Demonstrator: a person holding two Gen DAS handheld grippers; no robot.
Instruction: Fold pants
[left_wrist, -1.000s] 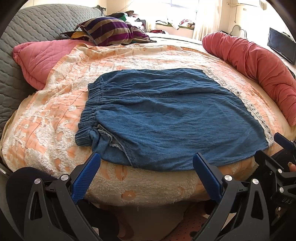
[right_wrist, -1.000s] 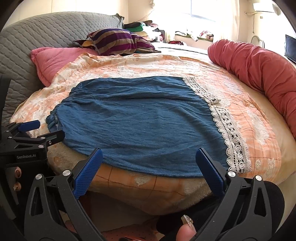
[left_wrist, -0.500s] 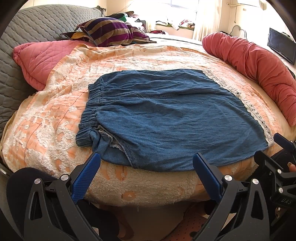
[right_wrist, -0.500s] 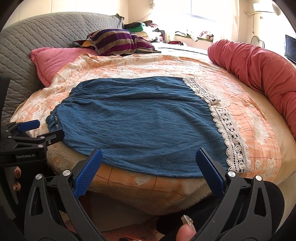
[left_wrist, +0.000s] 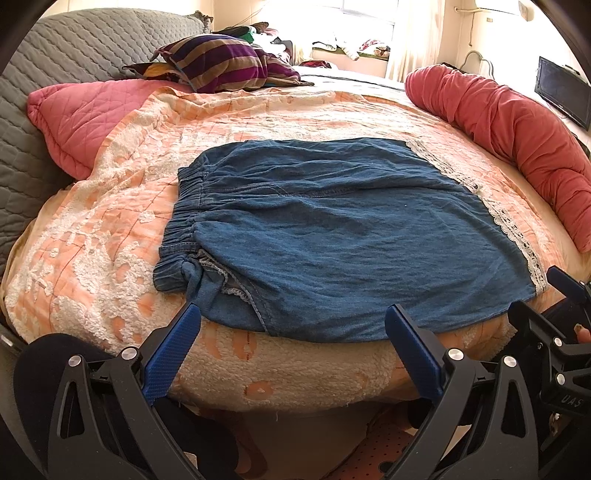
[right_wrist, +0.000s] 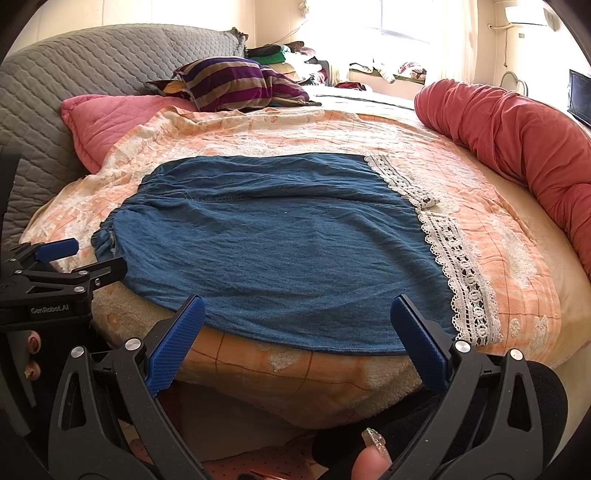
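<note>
I'm at the foot of the bed, and the blue denim pants lie spread flat across the peach and white bedspread, elastic waistband to my left, white lace hem to my right. My left gripper hangs wide open at the near edge of the pants, its blue pads on either side of the turned-up corner near the waistband, touching nothing. My right gripper is spread just as wide at the near edge by the lace, also empty. Beyond sit a striped pillow, a pink quilted cushion and a long red bolster.
</note>
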